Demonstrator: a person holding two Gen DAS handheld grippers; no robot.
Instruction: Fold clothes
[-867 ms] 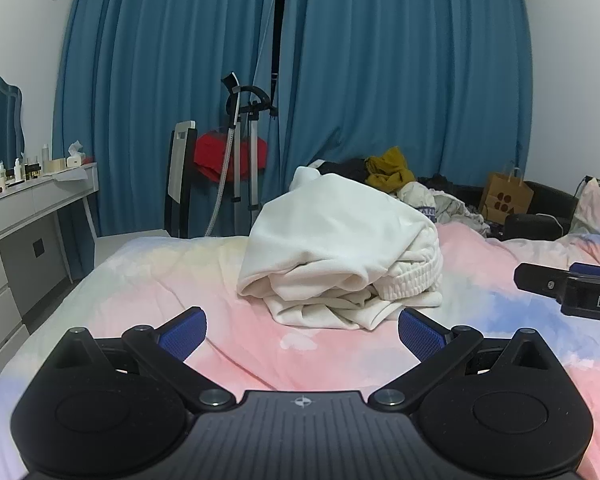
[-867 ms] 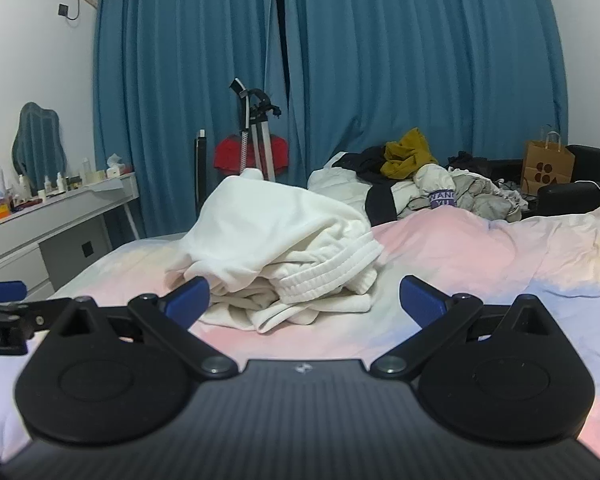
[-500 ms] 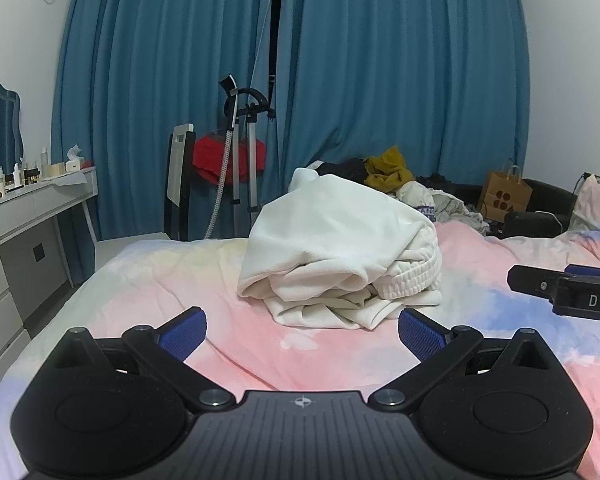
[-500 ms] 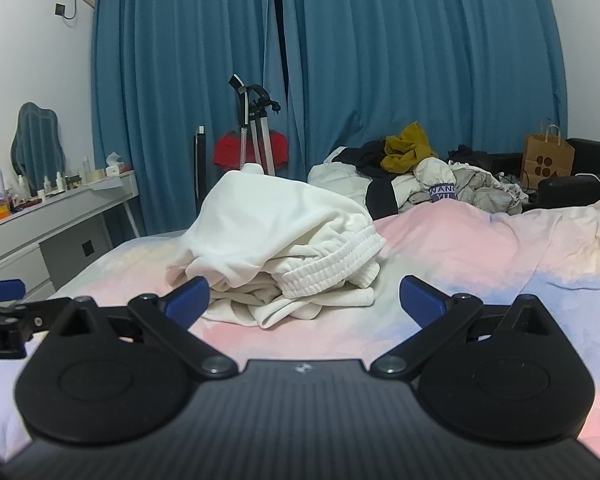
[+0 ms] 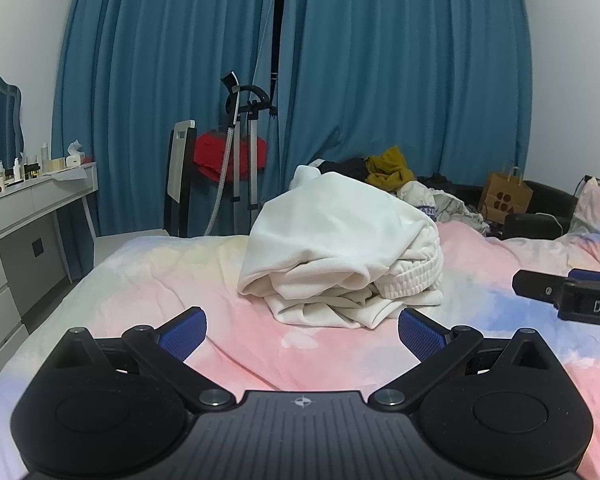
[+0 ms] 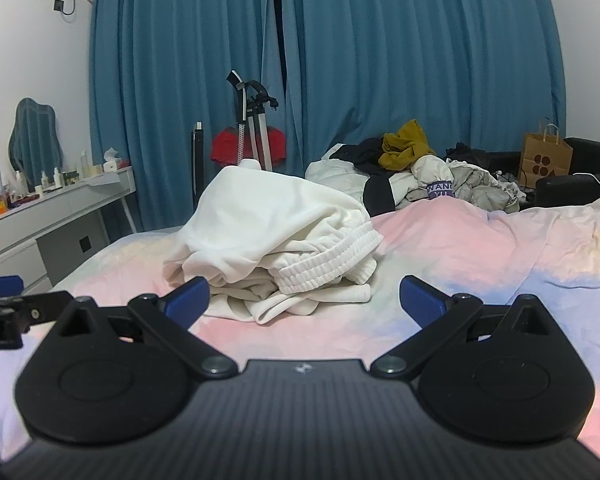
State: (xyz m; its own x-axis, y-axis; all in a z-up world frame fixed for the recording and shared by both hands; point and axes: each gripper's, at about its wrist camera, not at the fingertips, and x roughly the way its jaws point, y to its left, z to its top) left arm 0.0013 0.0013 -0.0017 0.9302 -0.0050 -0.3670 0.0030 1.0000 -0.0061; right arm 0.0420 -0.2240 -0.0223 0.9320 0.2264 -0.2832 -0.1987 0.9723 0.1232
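A crumpled white garment (image 5: 340, 256) with a ribbed hem lies heaped on the pastel pink-and-blue bedsheet (image 5: 260, 352). My left gripper (image 5: 300, 328) hovers just short of it, wide open, nothing between its blue pads. In the right wrist view the same white garment (image 6: 272, 244) sits ahead and slightly left of my right gripper (image 6: 304, 300), which also stands wide open and empty. Each gripper shows at the edge of the other's view: the right gripper's finger (image 5: 568, 292) and the left gripper's finger (image 6: 4, 308).
A pile of mixed clothes (image 6: 420, 176) lies at the bed's far edge, a brown paper bag (image 6: 544, 156) beside it. A white dresser (image 5: 24, 216) with bottles stands left. A garment steamer (image 5: 240, 152) and a chair stand before the blue curtains (image 5: 380, 60).
Both grippers have drifted a little closer to the white garment and stay open; the garment has not moved.
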